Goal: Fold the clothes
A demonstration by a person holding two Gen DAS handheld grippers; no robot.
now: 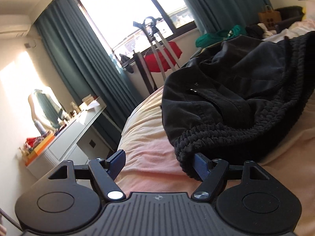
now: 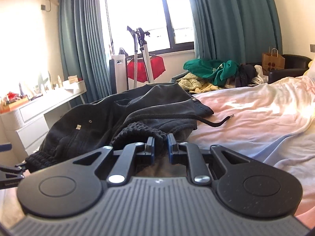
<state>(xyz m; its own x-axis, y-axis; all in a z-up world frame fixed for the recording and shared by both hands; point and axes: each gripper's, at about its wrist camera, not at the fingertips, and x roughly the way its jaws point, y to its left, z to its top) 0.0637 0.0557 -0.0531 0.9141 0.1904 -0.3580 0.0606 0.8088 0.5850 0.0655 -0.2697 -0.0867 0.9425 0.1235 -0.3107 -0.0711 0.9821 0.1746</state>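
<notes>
A black jacket (image 1: 236,90) with a thick ribbed hem (image 1: 206,137) lies crumpled on the pink bed cover (image 1: 149,157). My left gripper (image 1: 158,165) stands open over the cover. The hem's corner drapes over its right finger (image 1: 200,167), and nothing sits between the pads. In the right wrist view the same jacket (image 2: 118,118) rises ahead, and my right gripper (image 2: 160,147) is shut on its ribbed hem (image 2: 137,132). A black drawstring (image 2: 216,122) trails onto the cover. The left gripper's (image 2: 7,165) parts show at the far left edge.
A white dresser (image 2: 39,114) with small items stands left of the bed. By the window are a steamer stand (image 2: 141,59) and a red cloth. A heap of green and yellow clothes (image 2: 212,70), a paper bag (image 2: 272,61) and a dark armchair (image 2: 291,66) lie beyond the bed.
</notes>
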